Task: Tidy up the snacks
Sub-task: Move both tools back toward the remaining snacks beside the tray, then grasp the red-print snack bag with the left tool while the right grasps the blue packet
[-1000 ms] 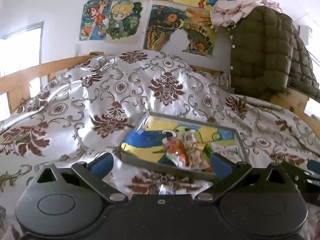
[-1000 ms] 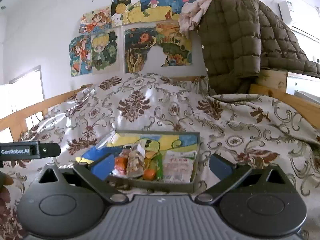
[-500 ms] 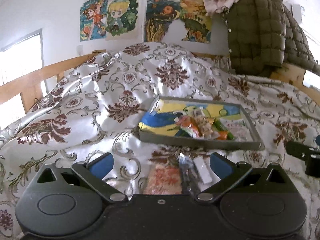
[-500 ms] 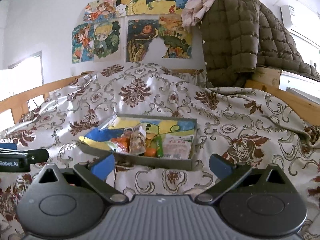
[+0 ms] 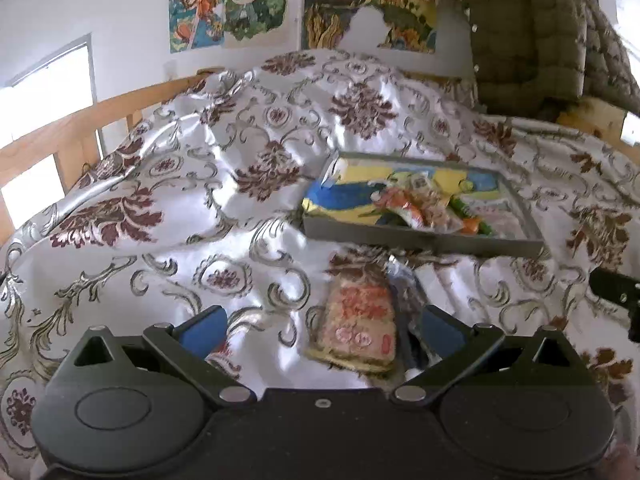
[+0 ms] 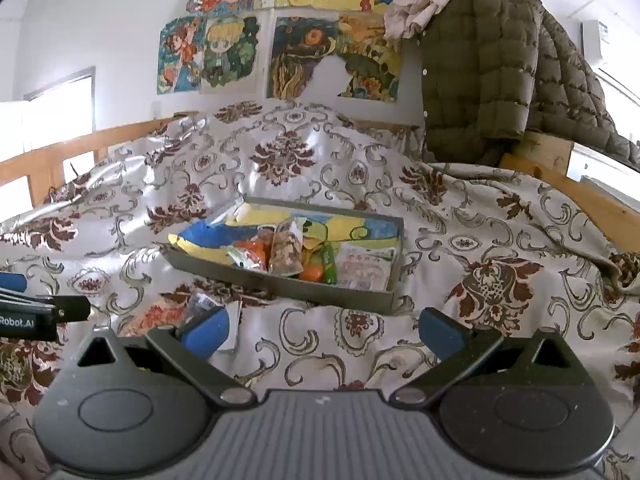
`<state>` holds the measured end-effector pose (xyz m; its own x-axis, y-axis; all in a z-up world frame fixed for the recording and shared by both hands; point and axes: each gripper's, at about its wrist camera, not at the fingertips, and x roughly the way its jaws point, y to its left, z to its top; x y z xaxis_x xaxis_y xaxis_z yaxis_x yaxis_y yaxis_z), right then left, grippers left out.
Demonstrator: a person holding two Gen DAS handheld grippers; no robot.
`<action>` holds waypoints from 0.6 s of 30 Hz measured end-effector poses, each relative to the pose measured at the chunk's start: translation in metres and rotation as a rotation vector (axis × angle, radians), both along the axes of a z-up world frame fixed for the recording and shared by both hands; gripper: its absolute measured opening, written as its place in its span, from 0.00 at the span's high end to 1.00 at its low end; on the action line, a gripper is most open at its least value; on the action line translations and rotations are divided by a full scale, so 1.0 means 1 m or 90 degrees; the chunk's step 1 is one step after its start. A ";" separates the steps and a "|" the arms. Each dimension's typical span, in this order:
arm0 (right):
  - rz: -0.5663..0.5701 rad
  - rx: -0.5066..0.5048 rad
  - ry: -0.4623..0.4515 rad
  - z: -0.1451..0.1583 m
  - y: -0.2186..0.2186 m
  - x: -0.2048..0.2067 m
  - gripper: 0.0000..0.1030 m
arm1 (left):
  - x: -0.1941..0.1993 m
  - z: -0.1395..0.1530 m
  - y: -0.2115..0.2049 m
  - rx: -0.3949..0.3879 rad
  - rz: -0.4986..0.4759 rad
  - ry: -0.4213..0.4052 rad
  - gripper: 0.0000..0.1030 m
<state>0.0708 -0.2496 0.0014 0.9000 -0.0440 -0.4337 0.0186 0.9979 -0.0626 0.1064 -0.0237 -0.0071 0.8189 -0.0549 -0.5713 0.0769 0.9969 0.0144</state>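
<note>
A grey tray with a colourful lining lies on the patterned bed cover and holds several snack packets. It also shows in the right wrist view with the packets inside. In front of the tray a pink and white snack packet and a clear wrapped packet lie loose on the cover. My left gripper is open and empty, just before the pink packet. My right gripper is open and empty, short of the tray's near wall. The loose packets show partly behind its left finger.
The floral satin bed cover is rumpled and rises toward the wall. A wooden bed rail runs along the left. A padded olive jacket hangs at the back right. The other gripper's body shows at each view's edge.
Both grippers have drawn back from the tray and dropped lower. The loose packets in front of the tray have come into view. Both stay open.
</note>
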 end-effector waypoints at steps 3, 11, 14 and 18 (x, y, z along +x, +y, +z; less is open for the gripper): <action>0.003 0.001 0.016 -0.003 0.001 0.003 0.00 | 0.005 -0.004 0.002 0.000 0.008 0.032 0.01; 0.021 -0.005 0.075 -0.015 0.007 0.016 0.00 | 0.024 -0.019 0.010 0.002 0.044 0.112 0.01; 0.032 -0.012 0.098 -0.020 0.012 0.021 0.00 | 0.032 -0.026 0.013 -0.001 0.051 0.148 0.01; 0.049 -0.020 0.111 -0.025 0.017 0.025 0.00 | 0.050 -0.031 0.014 0.021 0.014 0.196 0.01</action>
<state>0.0958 -0.2322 -0.0232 0.8124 0.0068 -0.5831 -0.0722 0.9934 -0.0890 0.1565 -0.0093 -0.0380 0.6080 -0.0169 -0.7938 0.0609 0.9978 0.0255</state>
